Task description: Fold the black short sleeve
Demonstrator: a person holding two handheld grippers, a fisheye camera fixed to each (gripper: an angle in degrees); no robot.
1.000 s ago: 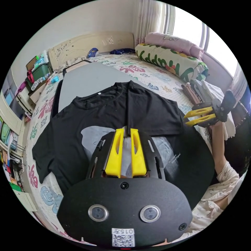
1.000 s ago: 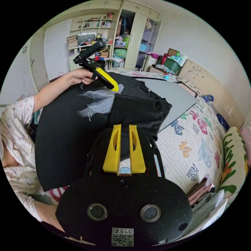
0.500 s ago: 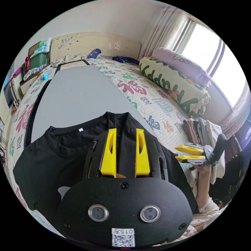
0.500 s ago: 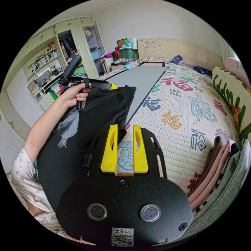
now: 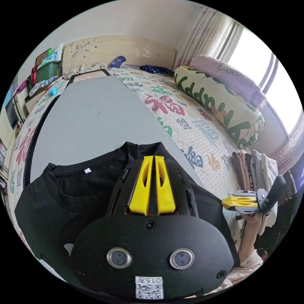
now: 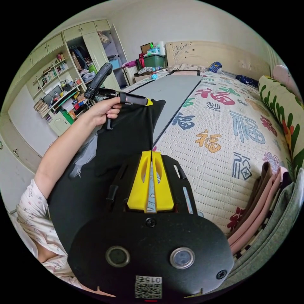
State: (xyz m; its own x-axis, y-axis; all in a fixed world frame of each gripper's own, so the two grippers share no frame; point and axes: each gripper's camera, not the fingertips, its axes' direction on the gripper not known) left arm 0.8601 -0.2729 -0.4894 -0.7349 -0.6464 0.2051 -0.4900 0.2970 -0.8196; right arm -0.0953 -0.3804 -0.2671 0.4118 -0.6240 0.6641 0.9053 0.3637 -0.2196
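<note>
The black short-sleeve shirt (image 5: 79,190) lies on a grey board (image 5: 88,114) on the bed, one side folded over its middle, white neck tag showing. My left gripper (image 5: 151,157) is shut on the fold's upper edge beside the collar. In the right gripper view the shirt (image 6: 126,136) stretches as a taut edge from the left gripper (image 6: 148,102), held by a hand, down to my right gripper (image 6: 151,153), which is shut on that edge lower down. The right gripper (image 5: 223,201) also appears at the shirt's right side in the left gripper view.
The patterned bedspread (image 6: 221,126) spreads to the right of the grey board (image 6: 171,90). A pile of folded clothes (image 6: 262,196) and a rolled quilt (image 5: 218,101) lie along the window side. Headboard (image 5: 104,50) behind; wardrobe and shelves (image 6: 79,63) to the left. The person's arm (image 6: 63,148) crosses the shirt.
Both grippers, open half a second ago, have shut on the folded edge of the shirt. A second ago the left gripper was at the shirt's chest print, further from the collar.
</note>
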